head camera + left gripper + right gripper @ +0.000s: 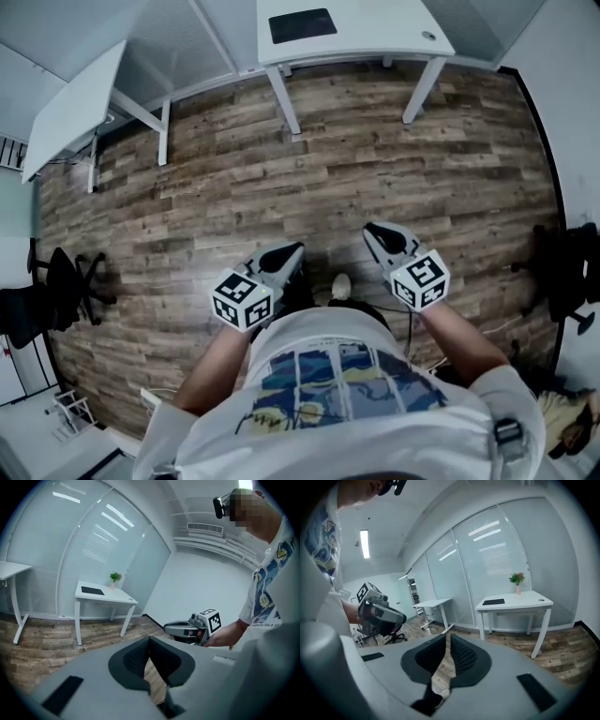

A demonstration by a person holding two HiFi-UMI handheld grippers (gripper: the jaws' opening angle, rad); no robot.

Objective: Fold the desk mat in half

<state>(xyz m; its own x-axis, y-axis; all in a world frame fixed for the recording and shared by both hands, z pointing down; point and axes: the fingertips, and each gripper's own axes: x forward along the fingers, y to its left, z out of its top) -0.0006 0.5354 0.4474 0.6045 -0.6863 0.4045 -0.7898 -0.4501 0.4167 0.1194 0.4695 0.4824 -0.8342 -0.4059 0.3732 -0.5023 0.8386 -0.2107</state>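
Both hands are up in front of the person. The left gripper (281,255) is pinched shut on nothing, and the right gripper (384,234) looks closed too, empty. The desk mat (302,25) lies flat on the white desk (380,33), well ahead of both tips, untouched.

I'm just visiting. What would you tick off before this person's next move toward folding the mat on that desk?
1. Desk mat lies flat on the white desk: ok.
2. Potted plant stands off the mat: ok.
3. Person near enough to reach the mat: not ok, wooden floor lies between.
4. Left tongs empty: ok, shut on nothing.
5. Right tongs empty: ok, shut too.
6. Tongs open to grip: not ok.
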